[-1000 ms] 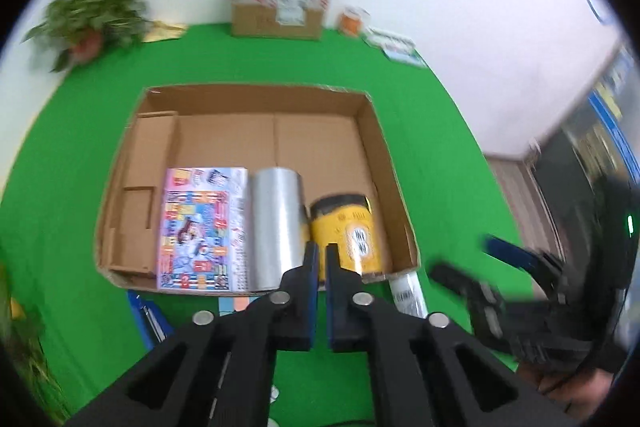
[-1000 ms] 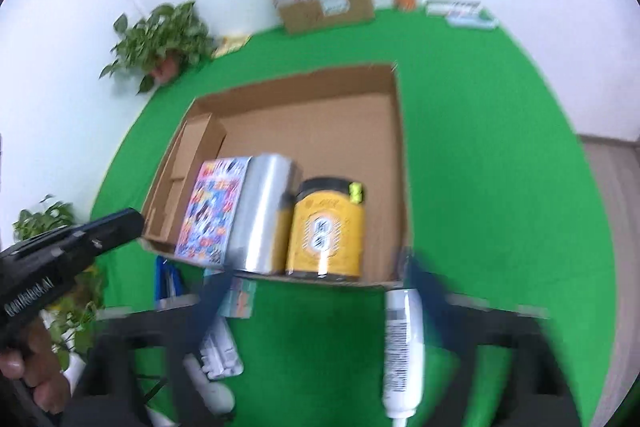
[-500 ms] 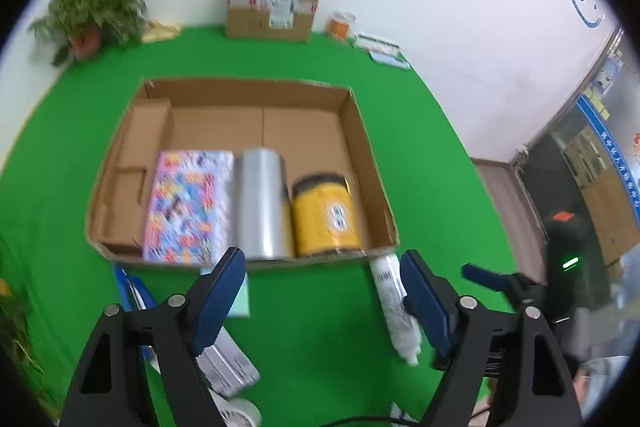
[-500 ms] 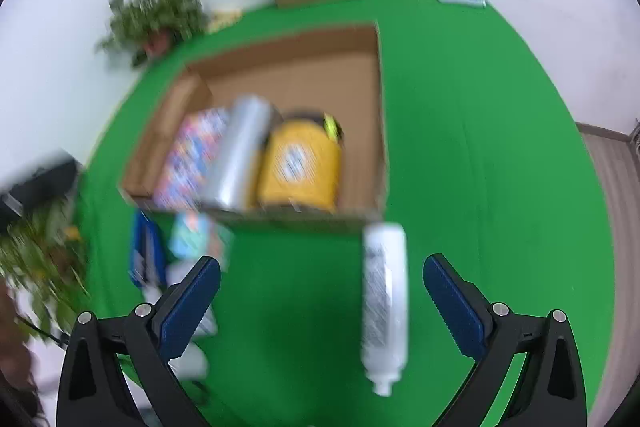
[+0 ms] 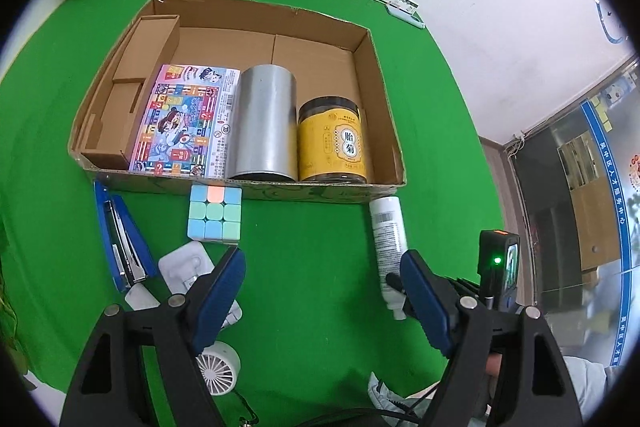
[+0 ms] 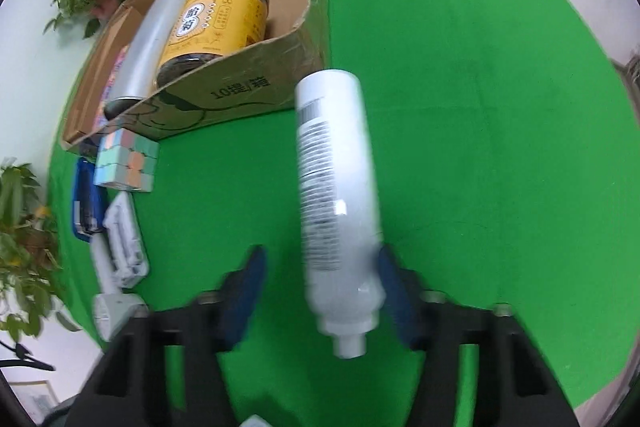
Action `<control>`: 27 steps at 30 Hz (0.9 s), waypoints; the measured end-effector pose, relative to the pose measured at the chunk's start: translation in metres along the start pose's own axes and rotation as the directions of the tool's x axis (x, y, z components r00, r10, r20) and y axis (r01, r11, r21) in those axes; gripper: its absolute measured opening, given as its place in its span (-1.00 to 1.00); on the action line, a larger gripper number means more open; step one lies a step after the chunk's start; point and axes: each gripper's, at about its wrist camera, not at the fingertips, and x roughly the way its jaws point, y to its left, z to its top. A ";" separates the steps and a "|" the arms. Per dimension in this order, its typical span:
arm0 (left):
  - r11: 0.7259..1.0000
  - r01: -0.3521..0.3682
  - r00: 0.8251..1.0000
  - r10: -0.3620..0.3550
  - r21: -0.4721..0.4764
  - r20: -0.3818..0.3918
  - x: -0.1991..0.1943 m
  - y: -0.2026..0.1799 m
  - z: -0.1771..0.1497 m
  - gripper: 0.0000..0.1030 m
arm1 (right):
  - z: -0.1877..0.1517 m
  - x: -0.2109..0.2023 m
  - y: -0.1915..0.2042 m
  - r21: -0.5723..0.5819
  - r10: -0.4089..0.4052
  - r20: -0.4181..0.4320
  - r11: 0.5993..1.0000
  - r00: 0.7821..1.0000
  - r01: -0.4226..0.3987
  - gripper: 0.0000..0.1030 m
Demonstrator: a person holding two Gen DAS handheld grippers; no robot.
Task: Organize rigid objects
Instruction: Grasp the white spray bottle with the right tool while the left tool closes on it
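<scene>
1. Along the left of the green table (image 5: 312, 267), outside the cardboard box (image 5: 384, 75), lie a blue stapler (image 5: 122, 239), a white plastic tray (image 5: 186, 265) and a small white fan (image 5: 218, 367); a pastel puzzle cube (image 5: 215, 213) sits against the box's near wall.
2. Inside the box, lined up along that near wall: a colourful flat pack (image 5: 186, 119), a silver cylinder (image 5: 264, 123) lying down, and a yellow jar (image 5: 334, 143) nearest the right wall.
3. The left gripper (image 5: 320, 291) hovers above the table's near middle, pointed at the box, its jaws spread wide and empty.
4. The white bottle (image 6: 336, 195) lies on the table just outside the box's near right corner, cap toward the camera.
5. The right gripper (image 6: 320, 287) is low over the bottle's cap end, jaws apart — the right finger looks to be touching its shoulder, the left finger well clear.
6. Likely risks: a round bottle lying flat may roll away if one finger meets it first; gripping so near the tapered shoulder could squeeze it out forward; the view is motion-blurred, so a hurried closing could miss.
7. The gap beside the jar looks narrow — the bottle could catch on the box wall going in.
</scene>
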 end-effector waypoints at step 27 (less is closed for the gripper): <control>0.992 0.122 0.973 -0.119 0.005 -0.200 0.087 0.017 0.009 0.51 | -0.010 0.039 0.059 0.059 0.324 -0.077 0.946 0.943 -0.320 0.08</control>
